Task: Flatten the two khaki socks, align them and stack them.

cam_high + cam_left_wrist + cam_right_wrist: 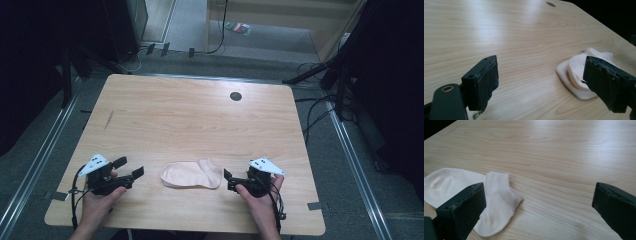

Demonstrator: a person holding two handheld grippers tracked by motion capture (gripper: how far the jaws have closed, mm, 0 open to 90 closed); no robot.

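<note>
A: Where is the sock [191, 174]?

B: The pale pink ankle sock lies flat on the wooden tabletop [190, 120], close to the near edge and about midway along it. It is folded over on itself, so one layer rests on another. In the right gripper view [496, 202] the upper flap lies across the lower part, and the rounded end reaches toward the left of that picture.

A: Is anything gripping it?

B: No. It lies free between the two grippers, touched by neither. The left gripper [131, 167] is toward the near left corner, its jaws spread wide with nothing but bare wood between them. In the left gripper view [540, 82] the sock sits off to the right, partly behind the right-hand jaw.

A: And the other one?

B: The right gripper [227, 180] is just beside the sock's right end, toward the near right corner, jaws pointing at it. In its own view [539, 205] the jaws stand wide apart; the sock's edge lies partly behind the left-hand jaw, and no pad presses on it.

A: Anything else on the tabletop?

B: A small dark round grommet [235, 96] near the far edge, well apart from the sock. Each gripper is held in a hand coming in over the near edge.
</note>
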